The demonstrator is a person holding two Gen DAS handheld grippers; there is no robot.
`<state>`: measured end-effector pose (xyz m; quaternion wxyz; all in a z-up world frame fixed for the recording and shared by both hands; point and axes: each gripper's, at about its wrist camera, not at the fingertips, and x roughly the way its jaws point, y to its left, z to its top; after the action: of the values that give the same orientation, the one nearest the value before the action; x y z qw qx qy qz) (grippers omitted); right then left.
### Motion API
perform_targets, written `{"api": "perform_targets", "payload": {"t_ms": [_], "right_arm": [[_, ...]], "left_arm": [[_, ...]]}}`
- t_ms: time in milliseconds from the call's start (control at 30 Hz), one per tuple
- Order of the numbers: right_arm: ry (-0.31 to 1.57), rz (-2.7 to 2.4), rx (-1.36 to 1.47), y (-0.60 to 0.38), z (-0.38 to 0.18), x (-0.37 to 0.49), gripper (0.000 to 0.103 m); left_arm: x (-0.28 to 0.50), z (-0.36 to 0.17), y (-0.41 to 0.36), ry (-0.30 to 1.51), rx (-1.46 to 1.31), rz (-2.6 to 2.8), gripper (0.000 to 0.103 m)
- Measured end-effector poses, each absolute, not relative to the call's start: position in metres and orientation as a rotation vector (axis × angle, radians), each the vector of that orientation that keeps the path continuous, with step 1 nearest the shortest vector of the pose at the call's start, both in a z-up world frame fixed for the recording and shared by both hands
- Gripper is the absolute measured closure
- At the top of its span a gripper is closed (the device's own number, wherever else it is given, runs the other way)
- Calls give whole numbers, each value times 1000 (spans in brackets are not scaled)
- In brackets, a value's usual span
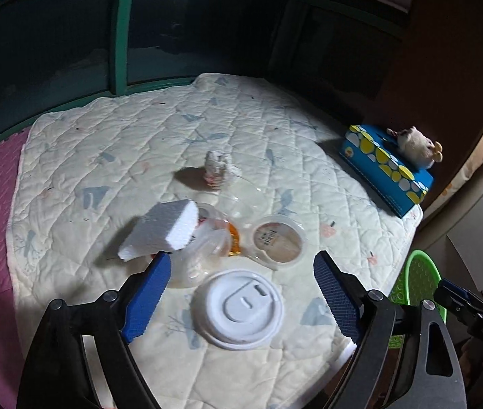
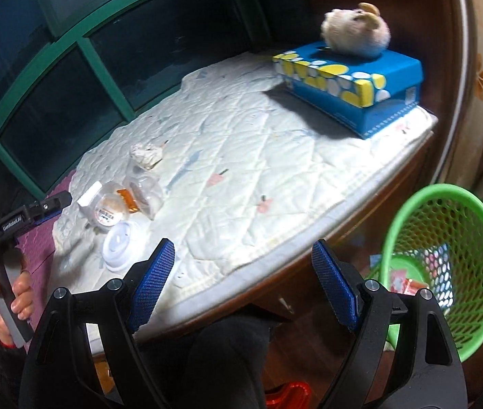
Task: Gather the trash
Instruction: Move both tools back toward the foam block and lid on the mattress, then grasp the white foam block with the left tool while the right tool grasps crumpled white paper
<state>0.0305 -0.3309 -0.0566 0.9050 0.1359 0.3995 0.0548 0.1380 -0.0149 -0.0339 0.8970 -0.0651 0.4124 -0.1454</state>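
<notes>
The white cup lid (image 1: 239,308) lies flat just beyond the left gripper (image 1: 241,269), whose fingers spread wide and empty, nearer than the right gripper (image 2: 243,259), also wide.

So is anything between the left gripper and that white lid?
Nothing visible. The left gripper is open just above the white lid, which lies bare on the quilt, beside the clear cups.

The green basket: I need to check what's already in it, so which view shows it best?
The right wrist view: the green basket shows nearly whole beside the quilted surface, with colourful wrappers inside. The left wrist view catches only a sliver of it behind one jaw.
</notes>
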Motion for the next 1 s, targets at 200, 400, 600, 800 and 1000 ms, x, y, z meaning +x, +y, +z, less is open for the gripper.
{"api": "perform_targets", "payload": {"t_ms": [200,400,600,800,1000], "right_arm": [[827,159,252,-307,-53,46,21],[838,189,225,-287,-51,62,21],[855,207,205,-274,-55,76,21],[872,217,188,-265,-58,92,21],[876,236,164,-254,-57,108,21]], "left_arm": [[160,-44,21,879,-160,-255,19],[186,-60,35,932,-184,-275,19],[207,-75,41,978,-214,-320,19],[219,-85,43,997,-217,-331,19],[224,-91,44,1005,-217,-343,20]]}}
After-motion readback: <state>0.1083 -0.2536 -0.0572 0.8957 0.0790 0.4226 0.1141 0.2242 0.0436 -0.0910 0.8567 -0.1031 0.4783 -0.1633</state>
